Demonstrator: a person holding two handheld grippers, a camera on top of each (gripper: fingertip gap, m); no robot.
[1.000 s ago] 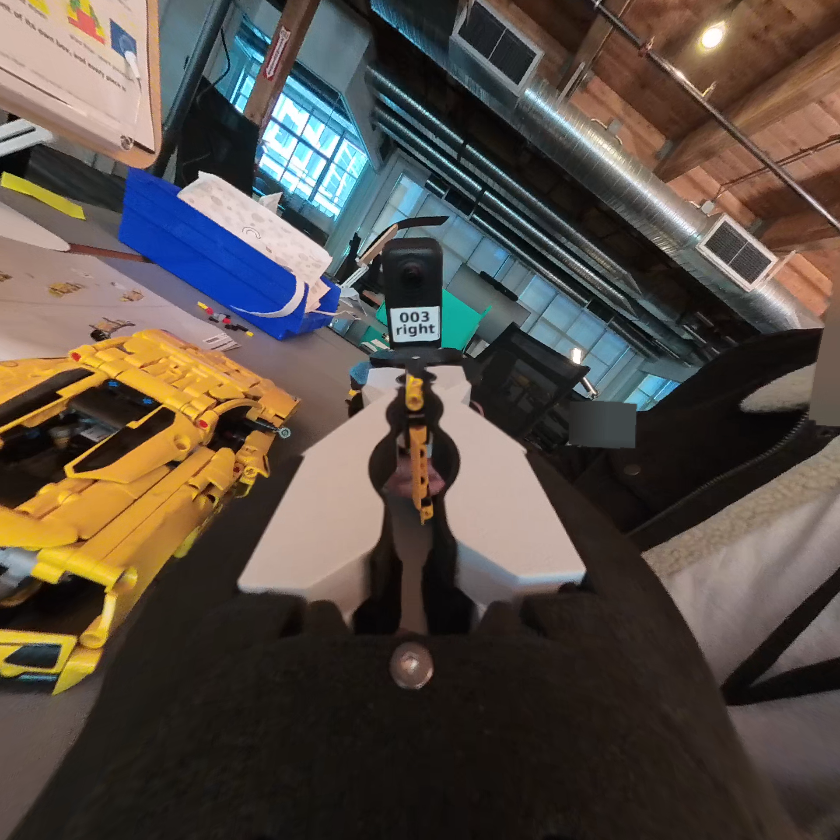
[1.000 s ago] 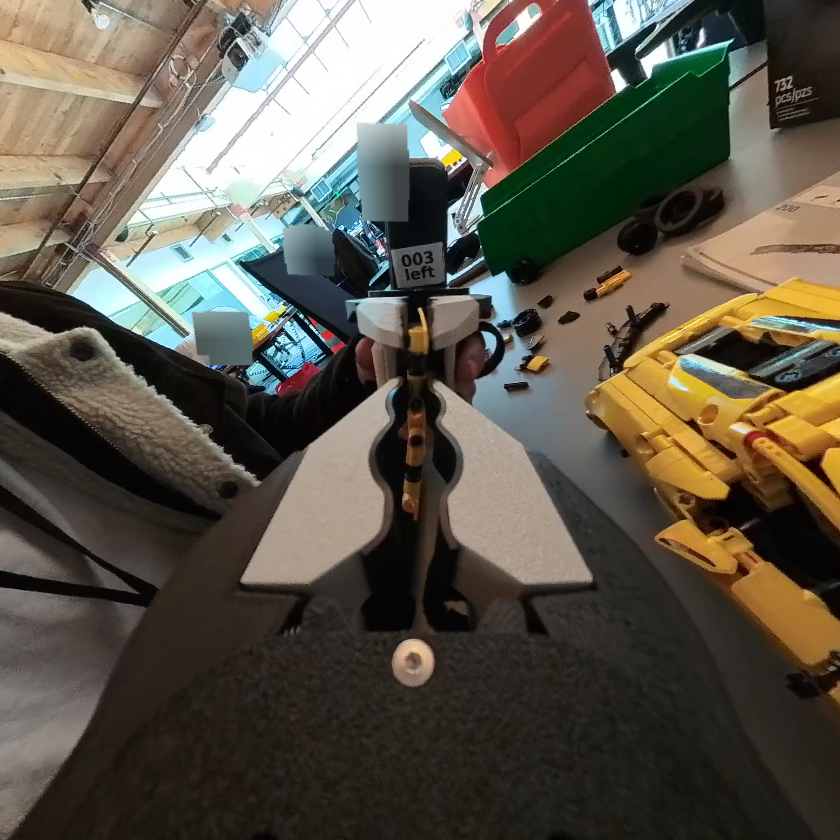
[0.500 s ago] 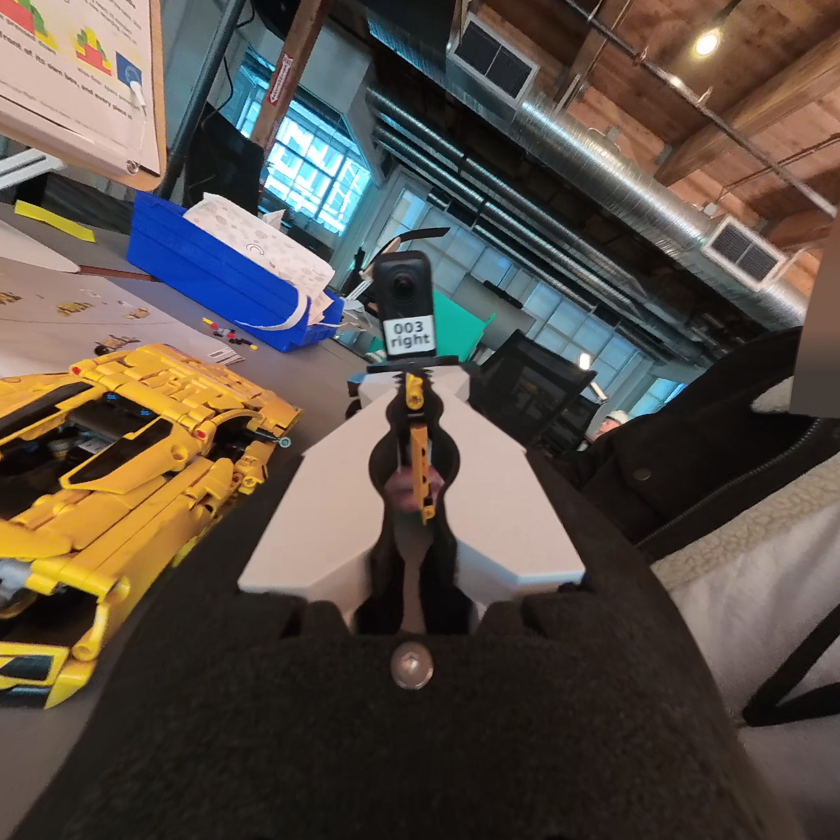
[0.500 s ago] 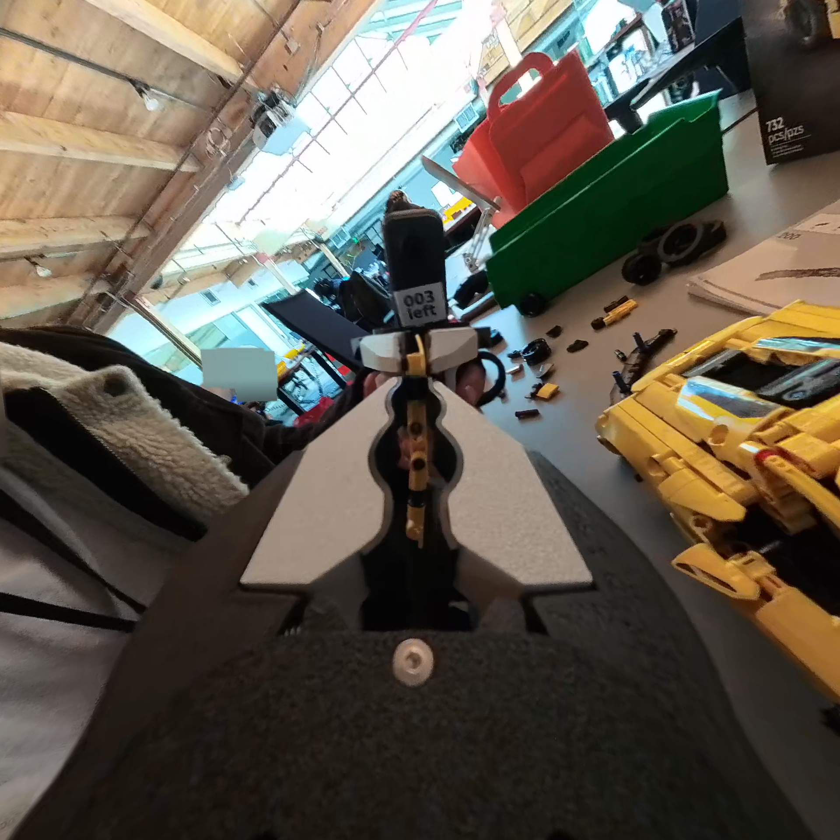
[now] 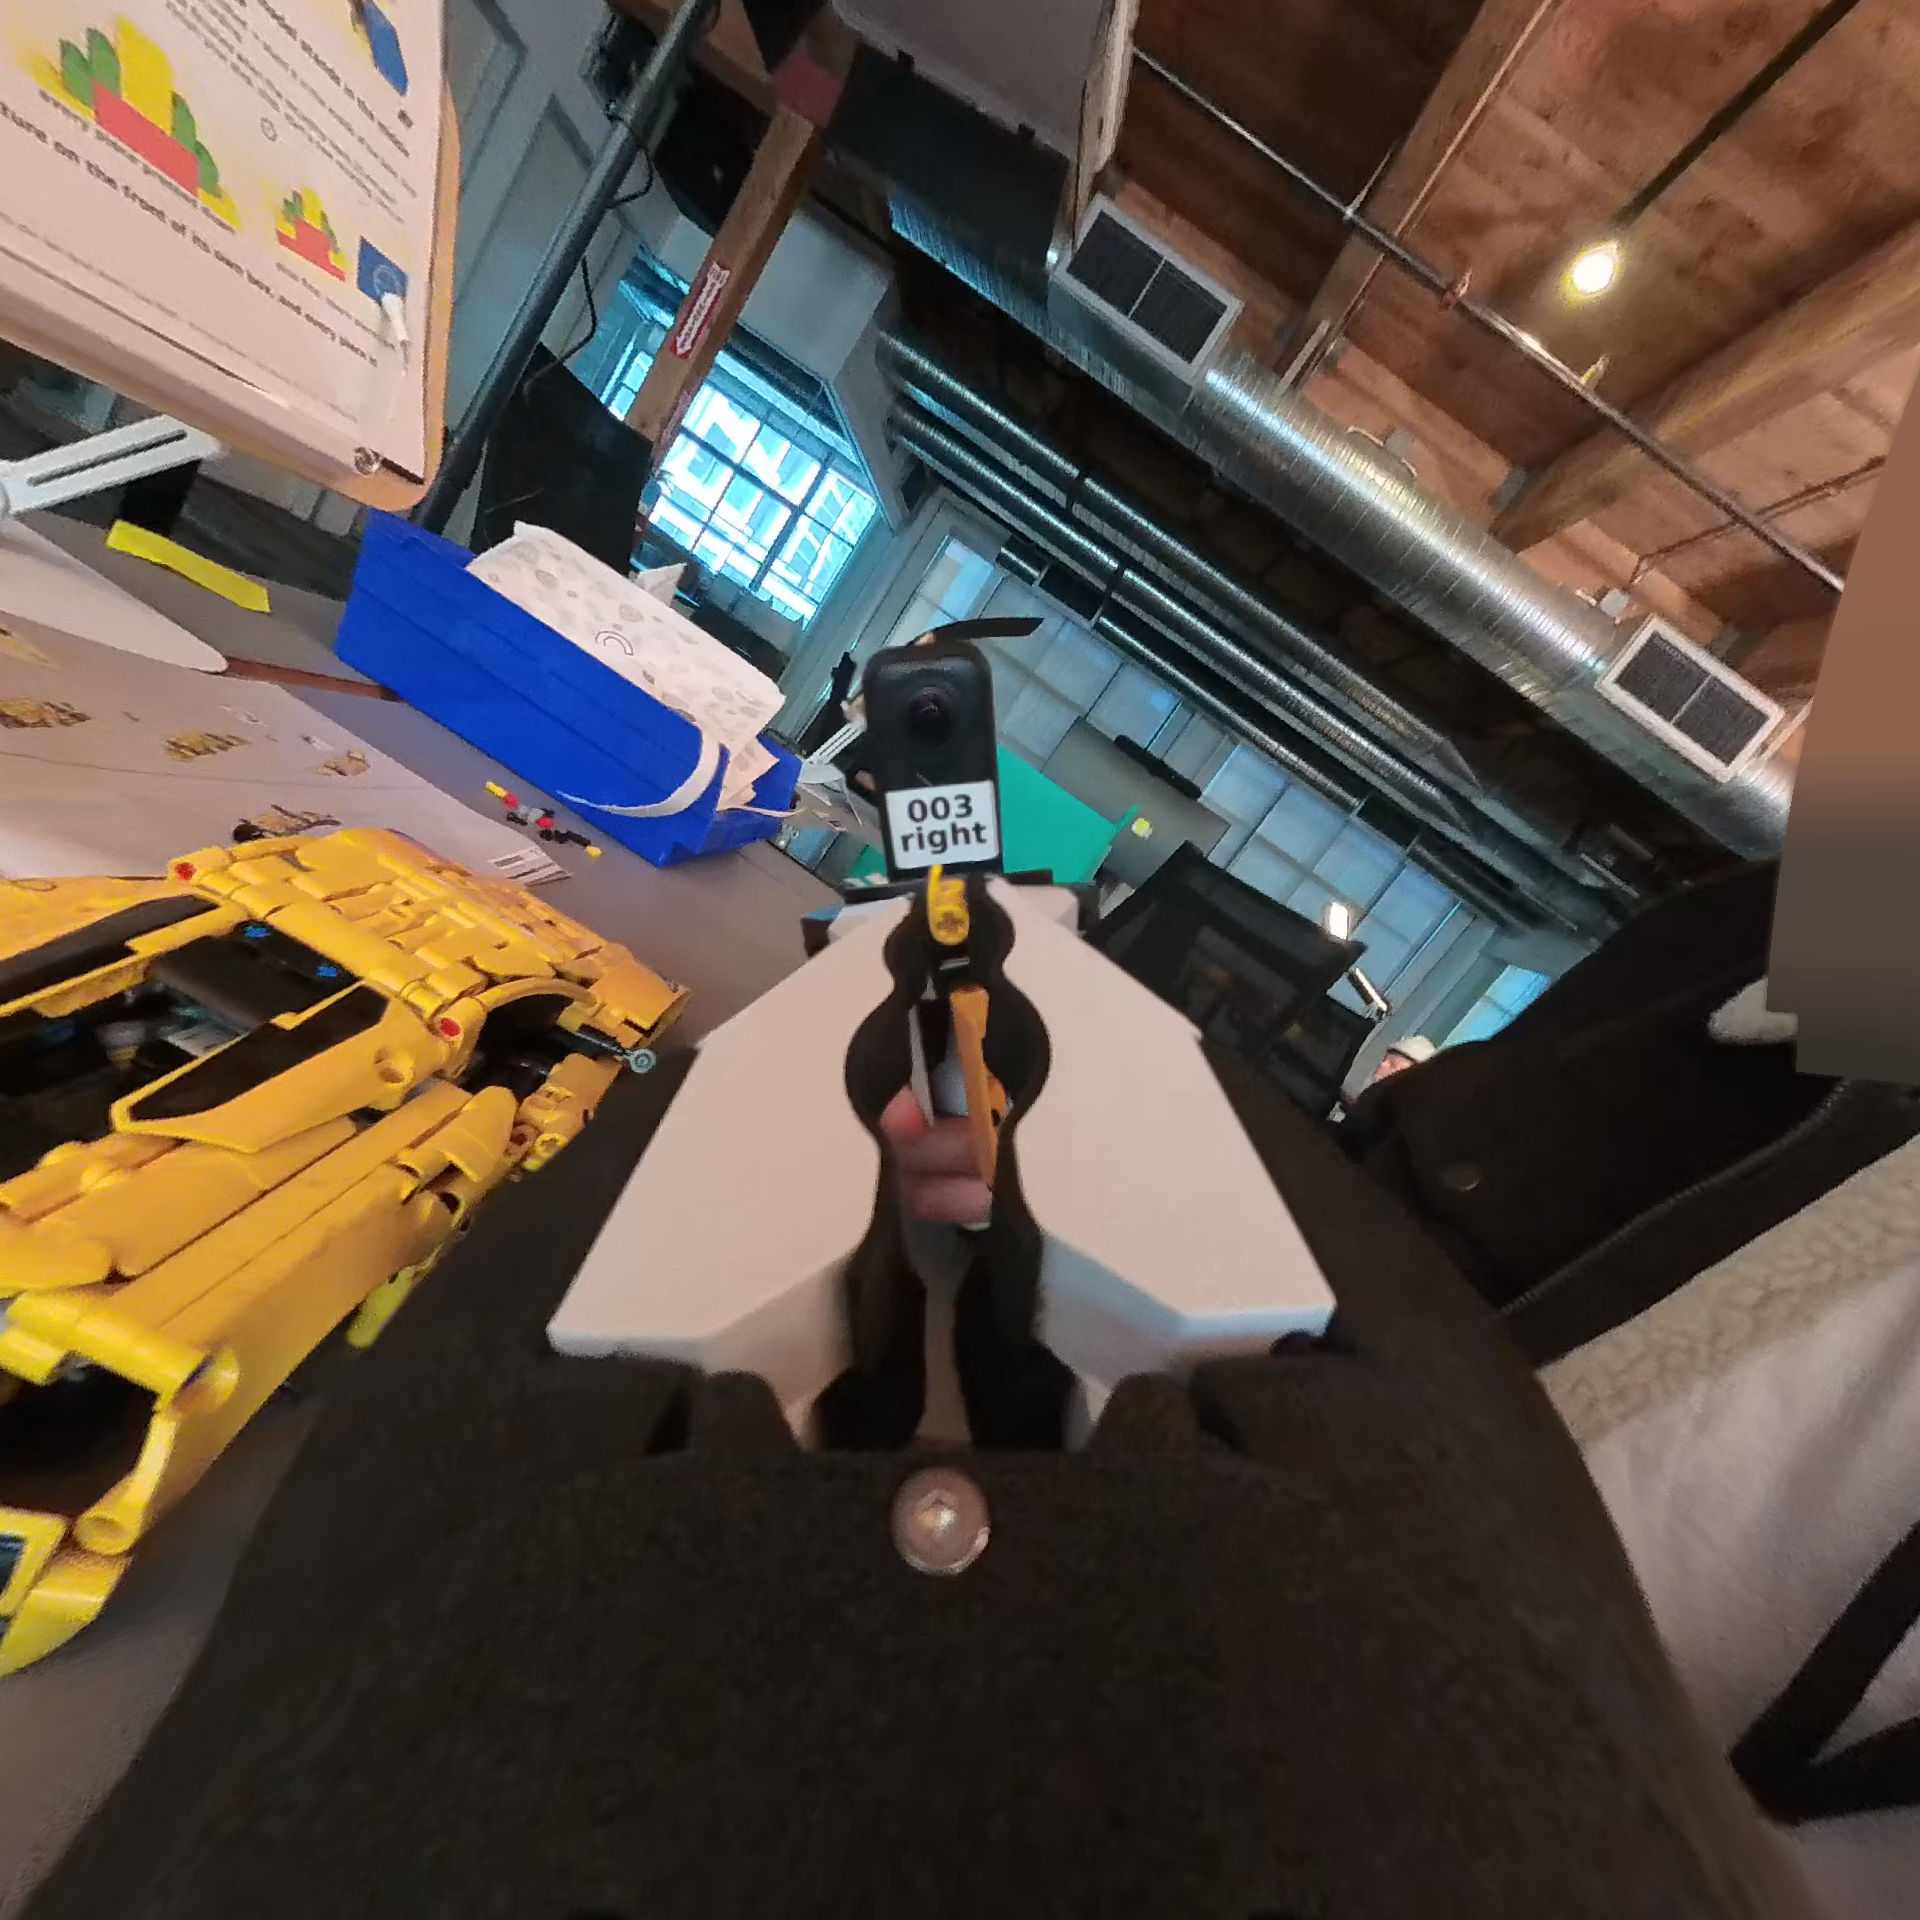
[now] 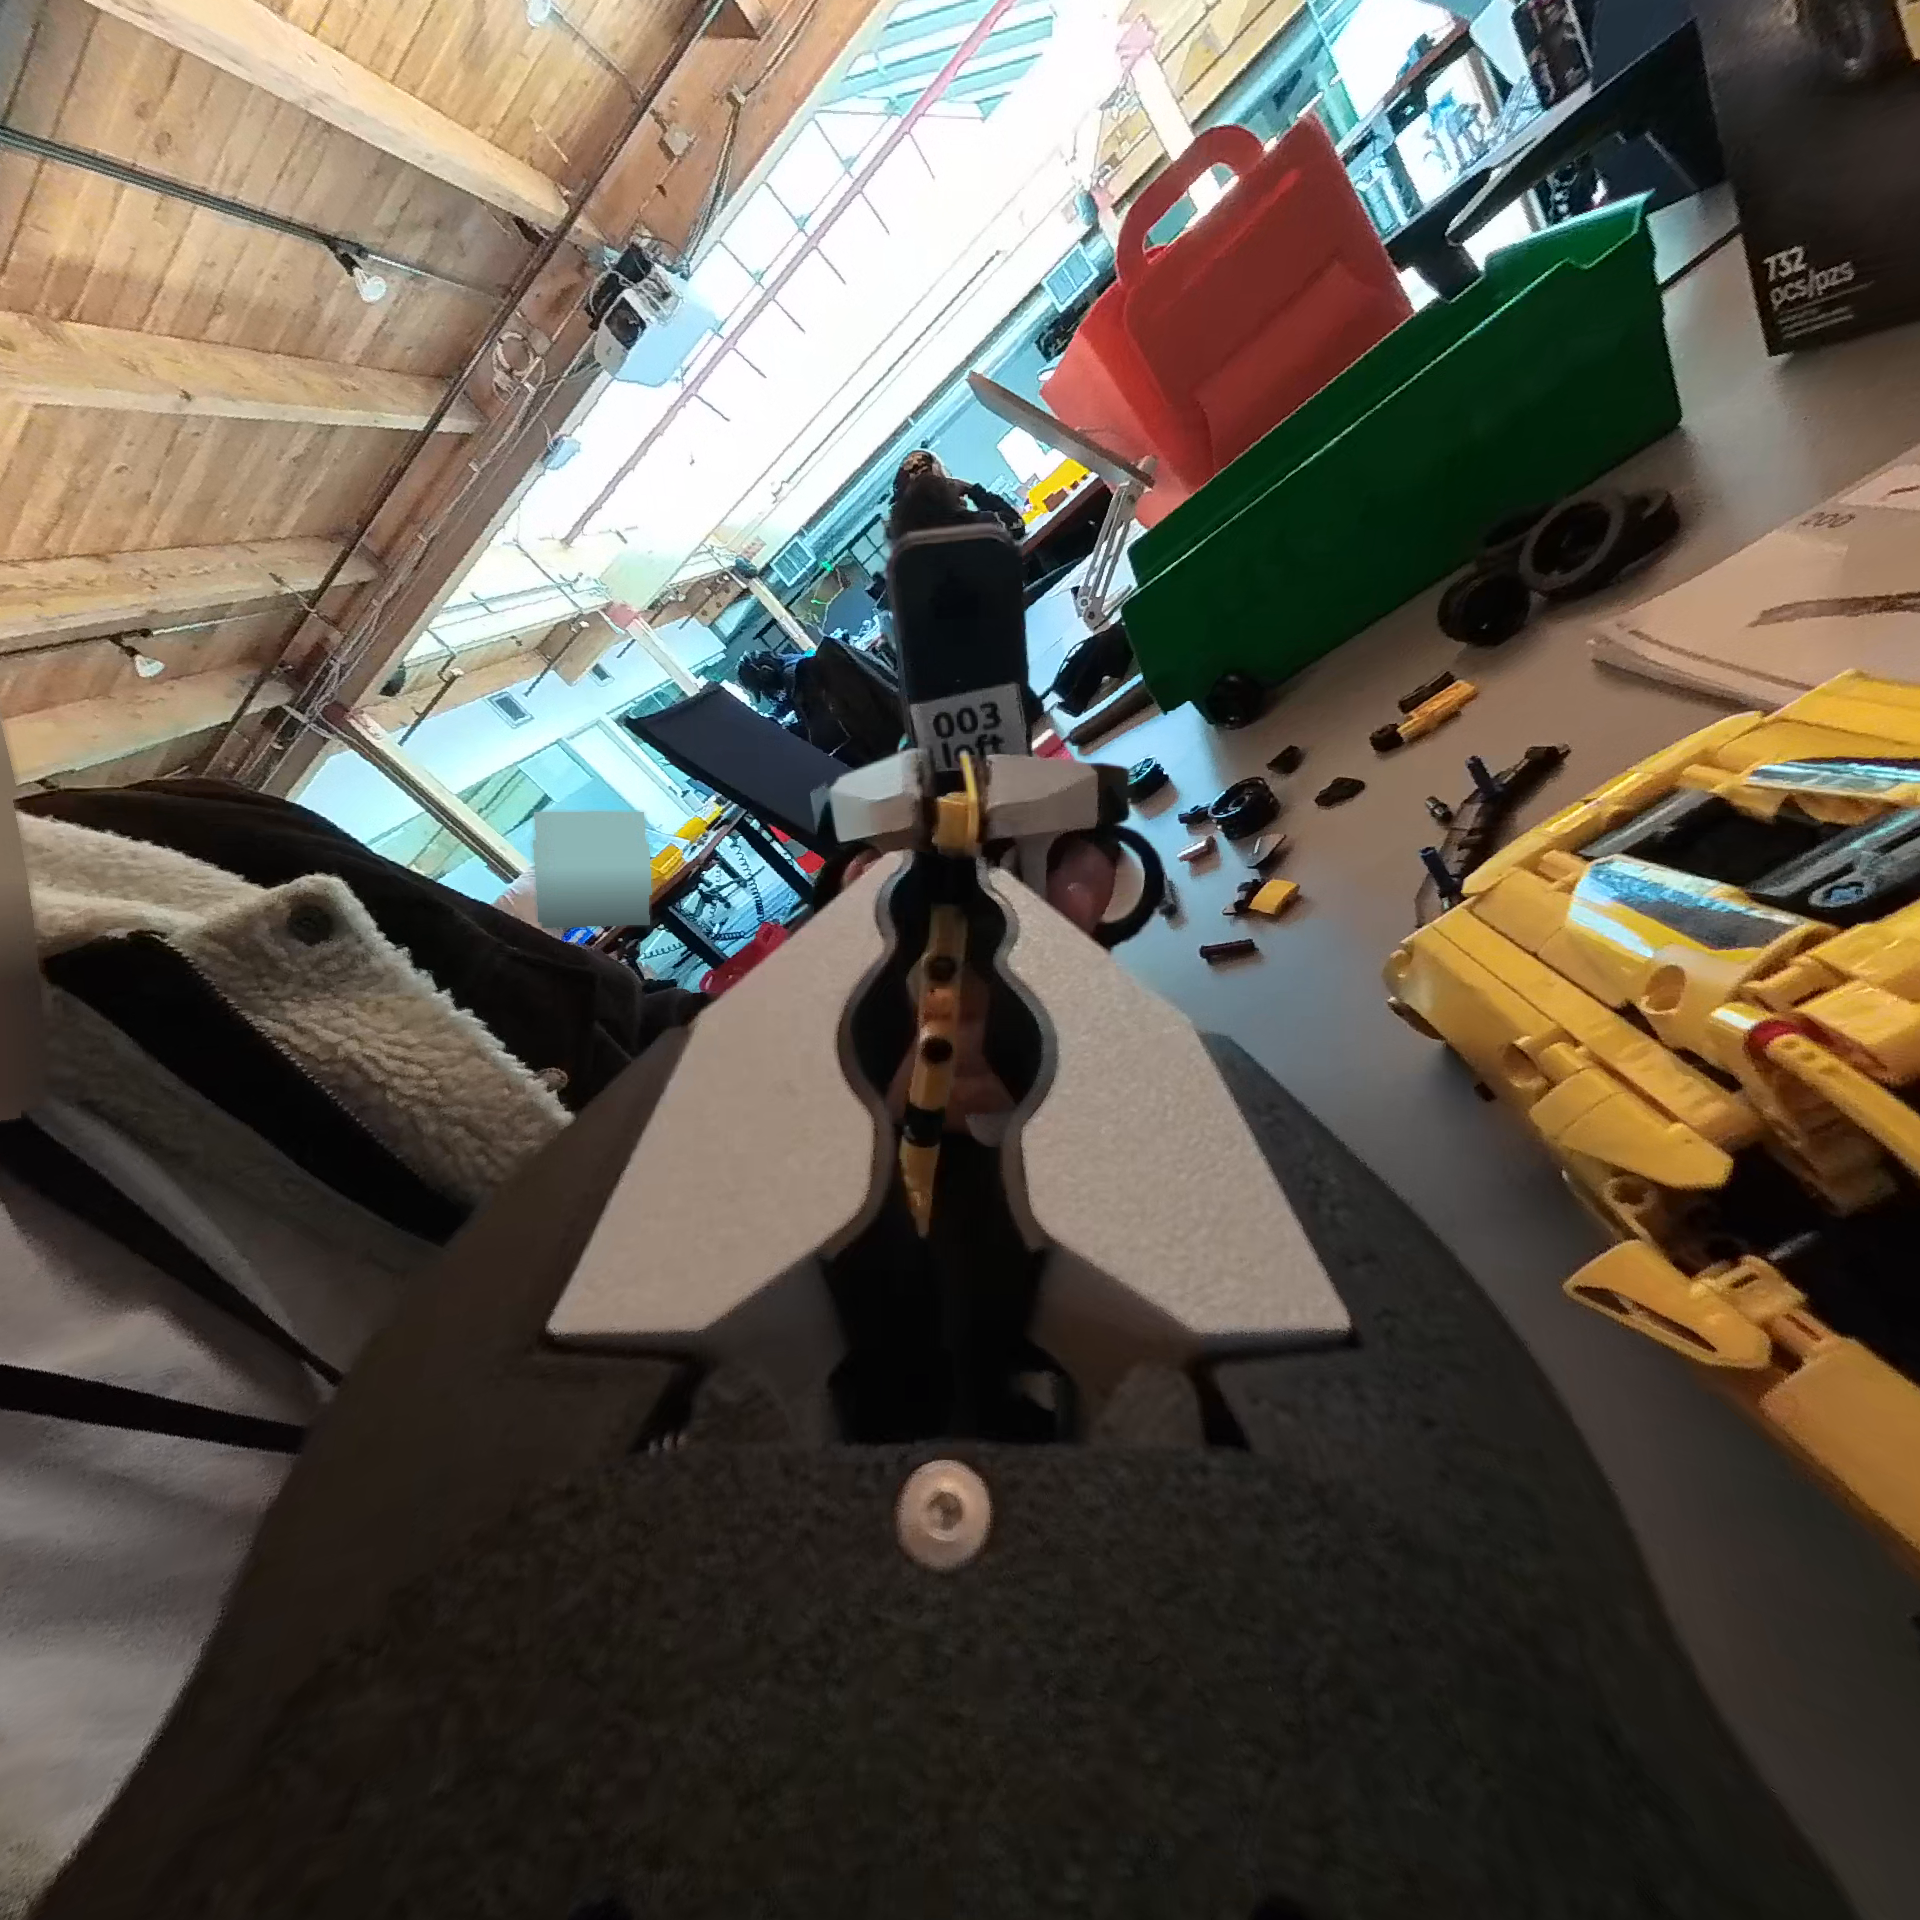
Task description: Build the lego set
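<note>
My left gripper (image 5: 940, 930) and right gripper (image 6: 951, 873) are raised off the table and face each other tip to tip. Both are shut on a thin yellow lego piece. In the left wrist view it shows as a yellow connector (image 5: 945, 920) at the tips with a slanted beam (image 5: 977, 1070) below. In the right wrist view it is a yellow beam with black pins (image 6: 935, 1039). The left gripper (image 6: 961, 805) shows just beyond my right fingertips. The large yellow lego car (image 5: 260, 1039) sits on the grey table, also in the right wrist view (image 6: 1662, 987).
A blue bin (image 5: 520, 675) with paper stands behind the car. A green bin (image 6: 1403, 520), a red bag (image 6: 1226, 312), black tyres (image 6: 1558, 551) and loose small pieces (image 6: 1247, 821) lie beyond. An instruction booklet (image 6: 1745, 623) is beside the car. A person's jacket is close by. Left and right tips are no more than a few centimetres apart.
Both grippers stay shut tip to tip on the yellow piece. Both views have tilted a little, and the yellow beam now slants more in the left wrist view.
</note>
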